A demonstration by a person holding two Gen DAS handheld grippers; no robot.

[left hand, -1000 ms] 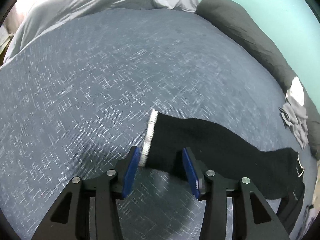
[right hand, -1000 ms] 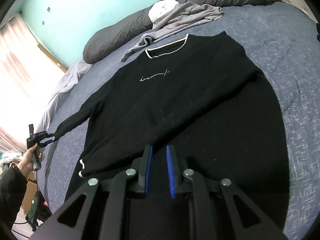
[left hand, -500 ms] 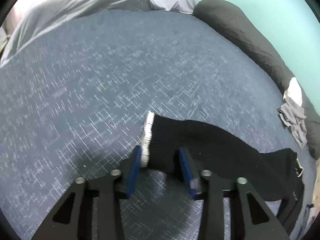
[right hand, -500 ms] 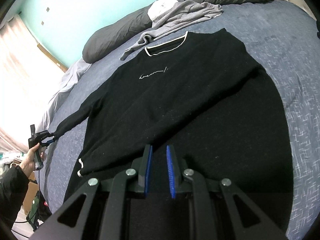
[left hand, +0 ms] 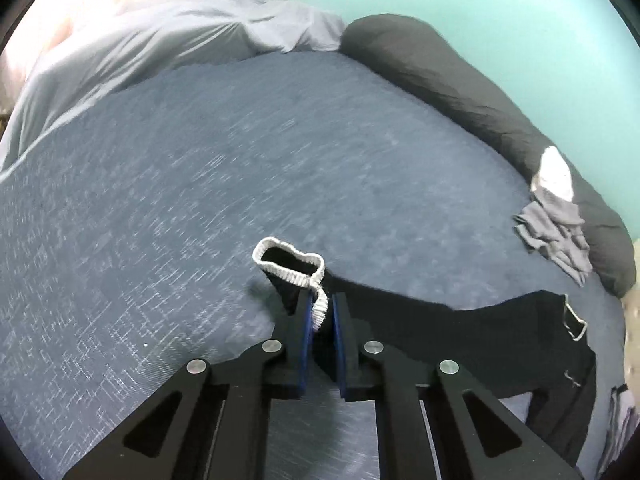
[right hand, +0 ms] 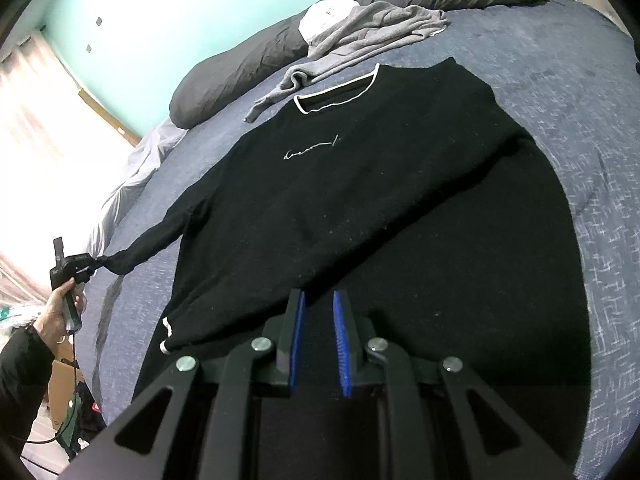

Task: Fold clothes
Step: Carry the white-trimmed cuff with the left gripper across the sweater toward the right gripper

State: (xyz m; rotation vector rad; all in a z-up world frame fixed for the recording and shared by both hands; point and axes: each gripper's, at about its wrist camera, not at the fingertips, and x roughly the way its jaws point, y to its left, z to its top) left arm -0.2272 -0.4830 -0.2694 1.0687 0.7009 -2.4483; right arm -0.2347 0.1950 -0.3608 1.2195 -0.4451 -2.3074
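The black sweater lies face up and spread flat on the blue bedspread, its white-trimmed neckline toward the dark pillows and a crumpled grey garment just beyond it. The left tool is closing on the white-ribbed cuff of one sleeve, the knit bunched between its pads and raised off the bed. The right tool hangs over the hem, its pads close together with nothing visible between them. This is soft, light, limp knitwear — it will sag and stretch rather than hold a shape — so cuffs, shoulder seams and hem corners look like the surest places to grip.
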